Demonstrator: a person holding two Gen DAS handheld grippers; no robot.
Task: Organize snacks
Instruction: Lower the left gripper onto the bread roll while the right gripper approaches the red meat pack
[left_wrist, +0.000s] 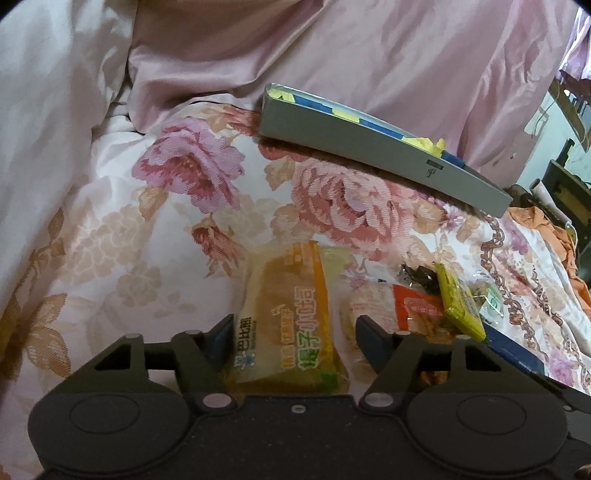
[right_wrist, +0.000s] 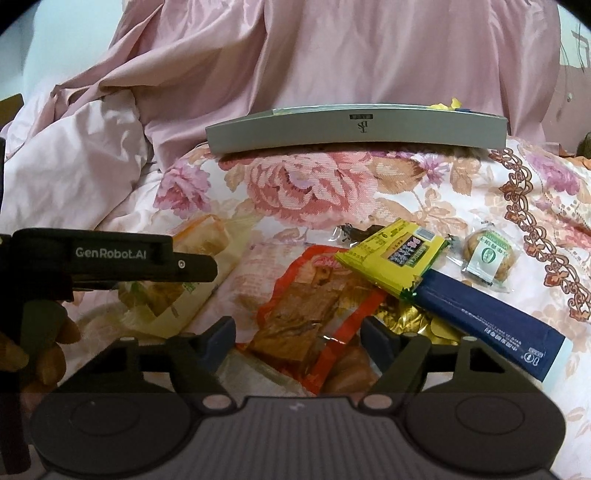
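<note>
Now, going from left to right. At nine o'clock in the right wrist view the left gripper (right_wrist: 195, 264) comes in from the side, above the bread pack (left_wrist: 288, 325). In its own view its fingers stand wide apart on both sides of this pack, and I judge they hold nothing yet, though real contact is hard to tell. The bread pack lies on the floral quilt (left_wrist: 177, 206), at six o'clock of the left view.

Next, in the middle, lies the red pack (right_wrist: 306, 314), just beside the bread pack. The right gripper (right_wrist: 297, 334) is open wide around it and grips nothing. Partly on the red pack lies the yellow pack (right_wrist: 391, 258), and under that one the blue stick (right_wrist: 487, 317) goes toward four o'clock. At two o'clock of the pile is a small cookie (right_wrist: 489, 258), apart from the others.

Far behind, at twelve o'clock, stands the grey box (right_wrist: 354, 134), some snacks already inside.

I think the picking step is in hand. Next each claw must close on its pack, lift it, and carry it to the box, without dragging the yellow pack.
</note>
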